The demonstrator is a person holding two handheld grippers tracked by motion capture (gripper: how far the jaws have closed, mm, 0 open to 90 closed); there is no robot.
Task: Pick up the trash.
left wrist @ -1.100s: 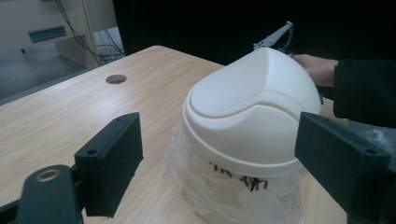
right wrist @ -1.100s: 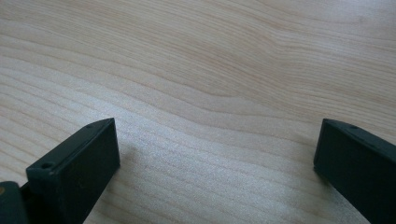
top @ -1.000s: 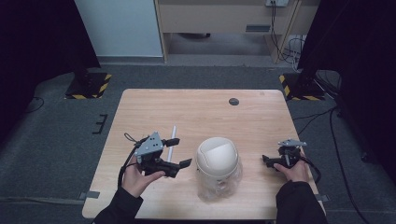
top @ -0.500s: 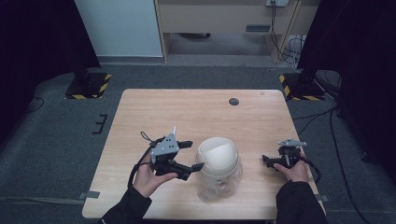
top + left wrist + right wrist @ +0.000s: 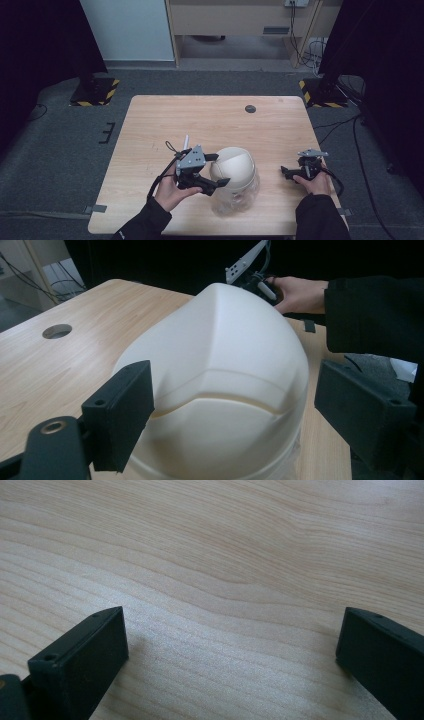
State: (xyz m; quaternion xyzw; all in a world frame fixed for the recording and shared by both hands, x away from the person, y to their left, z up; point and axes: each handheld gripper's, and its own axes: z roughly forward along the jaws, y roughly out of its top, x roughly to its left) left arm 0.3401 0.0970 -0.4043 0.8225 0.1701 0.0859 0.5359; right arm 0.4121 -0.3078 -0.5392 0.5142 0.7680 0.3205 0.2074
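Left claw (image 5: 216, 169), jaws apart, straddles a cream dome lid (image 5: 234, 167) on the counter (image 5: 150, 125); right claw (image 5: 286, 172) rests open nearby.

Even overhead light, dark surroundings; soft shadows under the right claw (image 5: 232, 650); near jaws blurred, slight grain.

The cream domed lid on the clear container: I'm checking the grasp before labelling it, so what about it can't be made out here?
- Contents: in the high view the cream domed lid covers the clear container; the visible wall is too small and blurred.
- Contact: in the left gripper view the left gripper straddles the lid, jaws open; whether either touches it is unclear.
- Base: cut off by the bottom edge of the left gripper view.
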